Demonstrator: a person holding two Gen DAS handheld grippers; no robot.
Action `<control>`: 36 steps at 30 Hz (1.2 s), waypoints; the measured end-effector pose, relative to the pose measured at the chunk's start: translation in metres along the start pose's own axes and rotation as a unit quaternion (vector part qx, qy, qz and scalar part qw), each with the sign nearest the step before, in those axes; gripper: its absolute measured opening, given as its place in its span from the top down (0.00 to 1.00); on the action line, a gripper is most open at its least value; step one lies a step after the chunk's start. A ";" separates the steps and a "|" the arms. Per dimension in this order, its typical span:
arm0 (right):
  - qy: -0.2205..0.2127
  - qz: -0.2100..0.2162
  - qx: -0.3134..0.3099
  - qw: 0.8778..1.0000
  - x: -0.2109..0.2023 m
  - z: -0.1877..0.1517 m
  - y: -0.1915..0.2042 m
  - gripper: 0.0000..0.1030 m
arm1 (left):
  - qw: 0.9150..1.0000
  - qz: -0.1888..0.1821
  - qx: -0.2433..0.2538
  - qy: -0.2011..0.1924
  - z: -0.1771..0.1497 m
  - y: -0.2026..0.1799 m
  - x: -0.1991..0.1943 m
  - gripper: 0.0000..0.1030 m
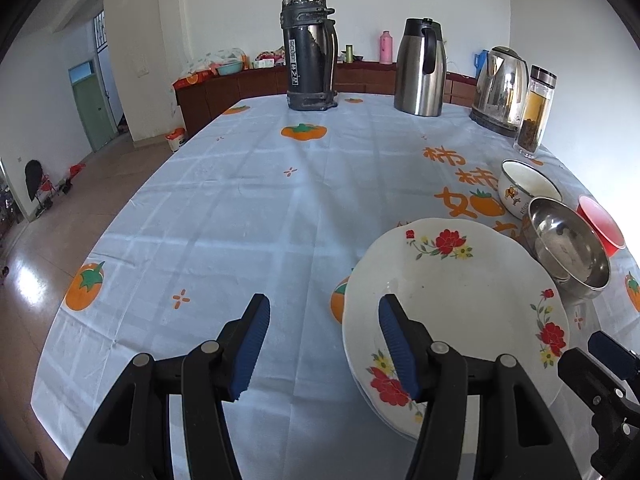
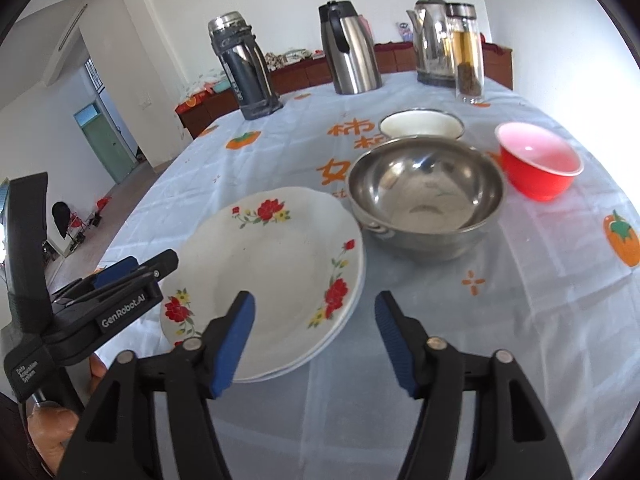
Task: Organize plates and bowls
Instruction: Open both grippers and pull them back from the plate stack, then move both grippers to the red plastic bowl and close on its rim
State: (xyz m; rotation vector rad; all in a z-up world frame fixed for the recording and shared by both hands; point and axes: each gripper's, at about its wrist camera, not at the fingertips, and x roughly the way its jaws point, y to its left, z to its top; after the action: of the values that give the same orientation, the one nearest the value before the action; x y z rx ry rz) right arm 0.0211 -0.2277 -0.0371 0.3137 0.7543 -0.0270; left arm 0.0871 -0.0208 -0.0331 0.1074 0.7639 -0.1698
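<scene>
Floral plates (image 2: 276, 264) stacked on desk (image 2: 500, 320); steel bowl (image 2: 426, 192), red bowl (image 2: 538, 160), white bowl (image 2: 422, 124) remain unnested. Left tongs (image 1: 322, 344) and right tongs (image 2: 314, 340) wide, empty

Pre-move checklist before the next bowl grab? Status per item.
1. Right gripper empty, fingers apart: ok.
2. Left gripper empty, fingers apart: ok.
3. Floral plates stacked, top one bare: ok; how many lie underneath: cannot tell.
4. Steel bowl upright; touching the plates' rim or not: cannot tell.
5. Red bowl and white enamel bowl upright, each standing alone: ok.
6. Glass jar and kettle stand behind the bowls, out of the near path: ok.
</scene>
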 end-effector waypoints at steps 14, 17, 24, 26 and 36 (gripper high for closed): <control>-0.029 -0.015 0.026 0.999 -0.036 -0.024 -0.034 0.33 | 1.000 -0.003 0.018 -0.002 -0.014 -0.032 -0.024 0.42; -0.032 -0.014 0.033 0.999 -0.045 -0.029 -0.043 0.33 | 1.000 -0.017 0.012 0.010 -0.019 -0.039 -0.027 0.42; -0.059 -0.044 0.041 0.996 -0.071 -0.035 -0.071 0.33 | 0.997 -0.067 0.013 0.028 -0.021 -0.060 -0.030 0.42; -0.065 -0.056 0.050 0.995 -0.076 -0.033 -0.084 0.33 | 0.996 -0.084 0.015 0.026 -0.021 -0.068 -0.031 0.42; -0.082 -0.055 0.068 0.993 -0.090 -0.005 -0.129 0.34 | 0.996 -0.072 0.050 -0.004 -0.002 -0.093 -0.029 0.42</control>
State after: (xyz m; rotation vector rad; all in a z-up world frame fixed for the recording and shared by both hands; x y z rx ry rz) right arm -0.0656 -0.3568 -0.0147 0.3934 0.6069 -0.2068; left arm 0.0467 -0.1088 -0.0174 0.1468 0.7554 -0.3460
